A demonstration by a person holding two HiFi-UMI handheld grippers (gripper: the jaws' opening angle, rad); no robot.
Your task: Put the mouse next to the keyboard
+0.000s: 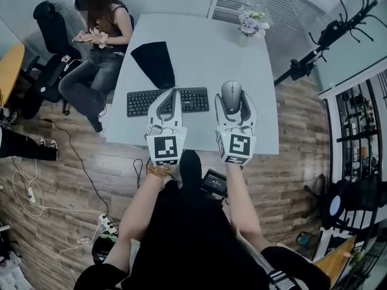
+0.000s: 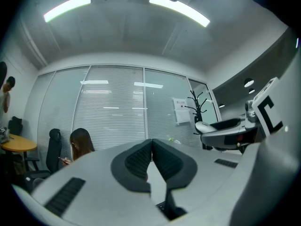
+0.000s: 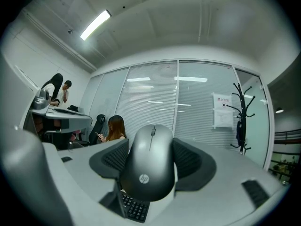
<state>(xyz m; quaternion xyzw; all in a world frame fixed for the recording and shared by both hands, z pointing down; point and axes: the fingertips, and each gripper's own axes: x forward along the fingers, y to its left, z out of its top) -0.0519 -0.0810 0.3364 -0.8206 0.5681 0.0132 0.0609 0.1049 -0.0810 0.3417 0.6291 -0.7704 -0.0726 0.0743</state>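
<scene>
Nearest, the right gripper point(image 1: 233, 104) clamps the grey mouse point(image 1: 231, 92) between wide-set jaws, just right of the black keyboard point(image 1: 140, 102) on the white table point(image 1: 199, 47), while the left gripper point(image 1: 174, 93), pinched shut and empty, hangs over the keys, with a black cloth point(image 1: 155, 62) farther back.

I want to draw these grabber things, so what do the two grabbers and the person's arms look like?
Both the left gripper and right gripper are white, curved shells with dark ribbed pads inside. Each carries a cube printed with black-and-white square markers. The arms have no sleeves; a beaded bracelet circles the left wrist.
</scene>
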